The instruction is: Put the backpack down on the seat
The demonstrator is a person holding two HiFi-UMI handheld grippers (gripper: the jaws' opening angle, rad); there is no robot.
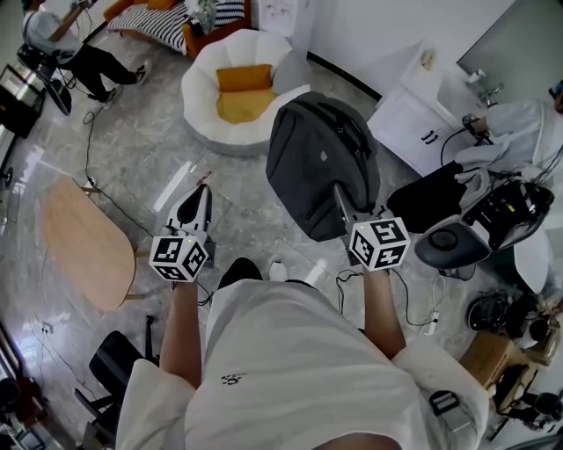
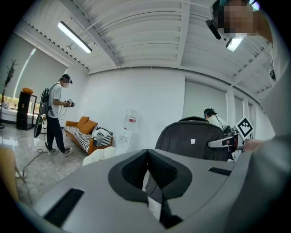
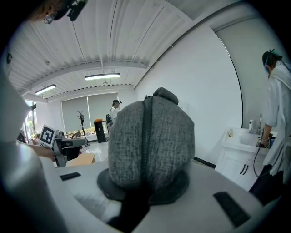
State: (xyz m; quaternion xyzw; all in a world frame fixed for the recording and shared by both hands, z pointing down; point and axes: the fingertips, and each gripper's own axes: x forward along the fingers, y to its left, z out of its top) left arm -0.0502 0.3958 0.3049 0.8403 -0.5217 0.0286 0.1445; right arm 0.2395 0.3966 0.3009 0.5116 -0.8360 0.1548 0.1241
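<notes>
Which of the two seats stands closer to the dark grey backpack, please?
The white shell-shaped armchair with yellow cushions, which stands just beyond the dark grey fabric backpack. The orange sofa with striped upholstery stands clearly farther away.

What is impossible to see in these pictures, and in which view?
Right gripper view: the backpack fills the middle and hides the white armchair.
Left gripper view: the left claw body covers most of the armchair.
Head view: which backpack part the right claw pinches is too small.
</notes>
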